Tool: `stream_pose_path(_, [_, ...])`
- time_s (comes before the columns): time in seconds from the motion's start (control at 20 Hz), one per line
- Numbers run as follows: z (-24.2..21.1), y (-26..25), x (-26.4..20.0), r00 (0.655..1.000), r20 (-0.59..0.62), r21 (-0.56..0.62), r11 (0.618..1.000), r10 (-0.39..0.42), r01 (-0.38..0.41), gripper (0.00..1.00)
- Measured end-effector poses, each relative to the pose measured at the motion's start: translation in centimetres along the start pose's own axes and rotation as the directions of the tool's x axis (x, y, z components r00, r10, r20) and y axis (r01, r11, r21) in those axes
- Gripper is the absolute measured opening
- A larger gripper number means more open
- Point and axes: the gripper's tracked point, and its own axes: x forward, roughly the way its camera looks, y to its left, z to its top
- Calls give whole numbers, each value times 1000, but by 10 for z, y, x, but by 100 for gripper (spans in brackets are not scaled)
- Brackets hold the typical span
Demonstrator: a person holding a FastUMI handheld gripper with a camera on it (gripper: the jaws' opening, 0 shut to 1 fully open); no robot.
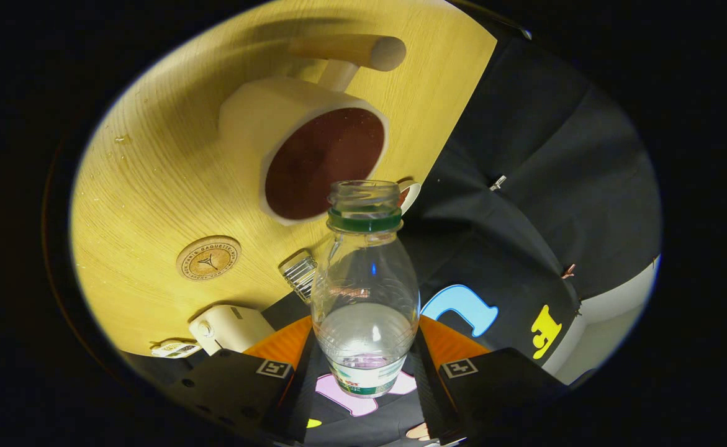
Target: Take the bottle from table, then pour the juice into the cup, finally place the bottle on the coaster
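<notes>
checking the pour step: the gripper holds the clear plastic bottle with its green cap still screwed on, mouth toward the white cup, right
Not quite. The gripper view shows the clear plastic bottle held between the gripper fingers, its mouth toward the white cup, but the cap is off: the mouth is open, with just the green neck ring left.

The round coaster (208,258) bears ringed lettering too small to read; nothing else is legible.

Claw-mounted fisheye, rolled sideways, close above the table (152,180), facing forward.
</notes>
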Motion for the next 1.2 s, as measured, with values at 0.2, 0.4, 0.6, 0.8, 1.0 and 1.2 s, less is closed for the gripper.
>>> stream_pose_path(0.2, [-3,-2,1,1000,-8,5,1000,-3,3,72])
stream_pose_path(0.4, [-13,-3,-3,999,-36,66,998,2,1,72])
stream_pose_path(0.6, [-29,2,-14,995,-87,201,979,47,-29,72])
stream_pose_path(0.8, [-52,0,-30,984,-142,439,898,106,-33,72])
stream_pose_path(1.0, [-78,-9,-48,975,-169,678,735,146,8,72])
stream_pose_path(1.2, [-105,-17,-61,972,-165,857,512,169,57,73])
